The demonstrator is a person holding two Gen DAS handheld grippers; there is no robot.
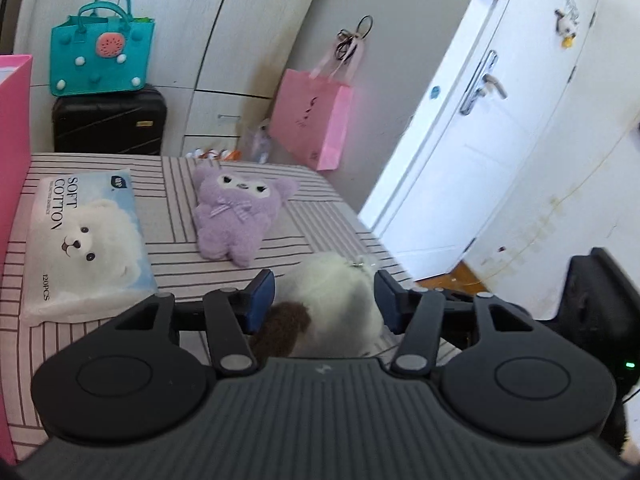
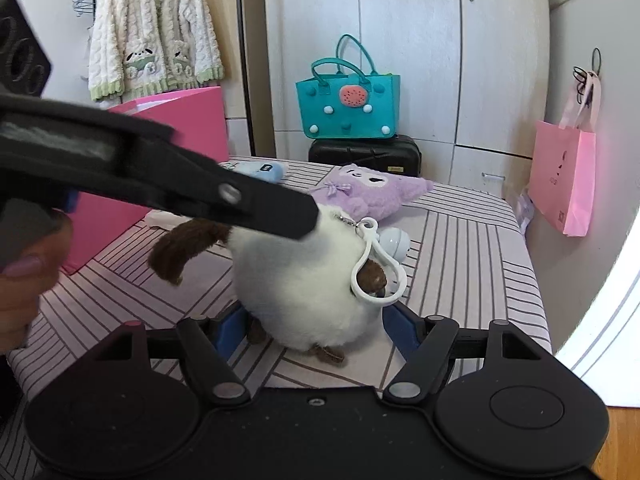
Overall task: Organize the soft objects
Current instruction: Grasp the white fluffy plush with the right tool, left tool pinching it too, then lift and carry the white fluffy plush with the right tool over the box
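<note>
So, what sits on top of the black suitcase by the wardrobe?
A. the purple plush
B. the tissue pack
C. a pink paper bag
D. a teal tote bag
D: the teal tote bag stands on the black suitcase, while the pink paper bag hangs on the wall and the purple plush and tissue pack lie on the striped table.

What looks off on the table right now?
Nothing spilled or damaged. One oddity: both grippers bracket the same white plush, the left gripper and right gripper each straddling it. The purple plush lies flat beside the tissue pack.
</note>
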